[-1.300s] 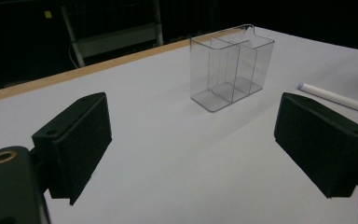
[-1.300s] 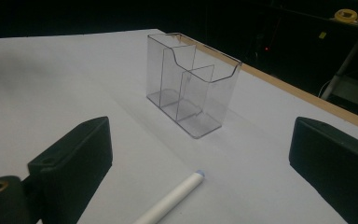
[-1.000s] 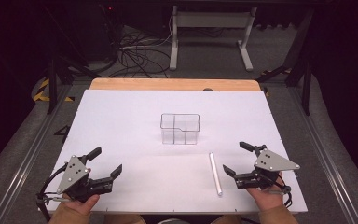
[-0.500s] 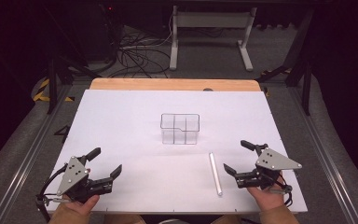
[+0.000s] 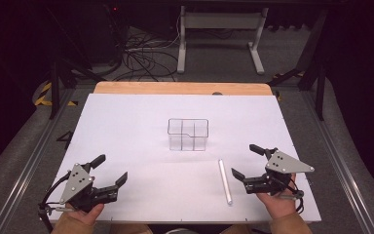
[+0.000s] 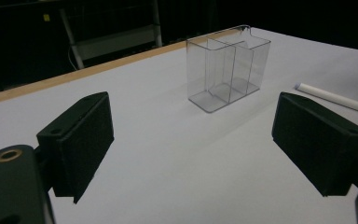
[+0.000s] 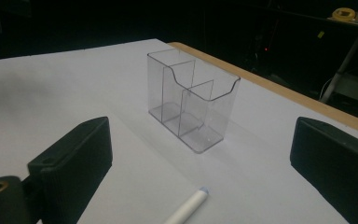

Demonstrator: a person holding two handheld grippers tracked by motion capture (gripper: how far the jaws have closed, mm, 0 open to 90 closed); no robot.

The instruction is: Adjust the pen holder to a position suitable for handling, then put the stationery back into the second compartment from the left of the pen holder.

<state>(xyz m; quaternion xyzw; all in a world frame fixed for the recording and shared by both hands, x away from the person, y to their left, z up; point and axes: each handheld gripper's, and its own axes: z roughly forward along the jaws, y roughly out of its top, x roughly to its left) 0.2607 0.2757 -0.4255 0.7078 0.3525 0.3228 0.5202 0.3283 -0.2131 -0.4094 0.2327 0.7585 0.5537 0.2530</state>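
- Counting one clear divided container (image 5: 188, 134), standing upright near the middle of the white table (image 5: 126, 126)
- Counting one white marker (image 5: 224, 181), lying flat on the table in front of the container, apart from it, toward the right side
- Counting two grippers: left gripper (image 5: 108, 170) hovering at the near left corner, jaws spread wide, holding nothing
- Right gripper (image 5: 246, 161) hovering just right of the marker, jaws likewise spread, gripping nothing, not touching the marker
- Comparing with half a second ago: sitting nearly unchanged, both grippers staying in place, container and marker not shifting
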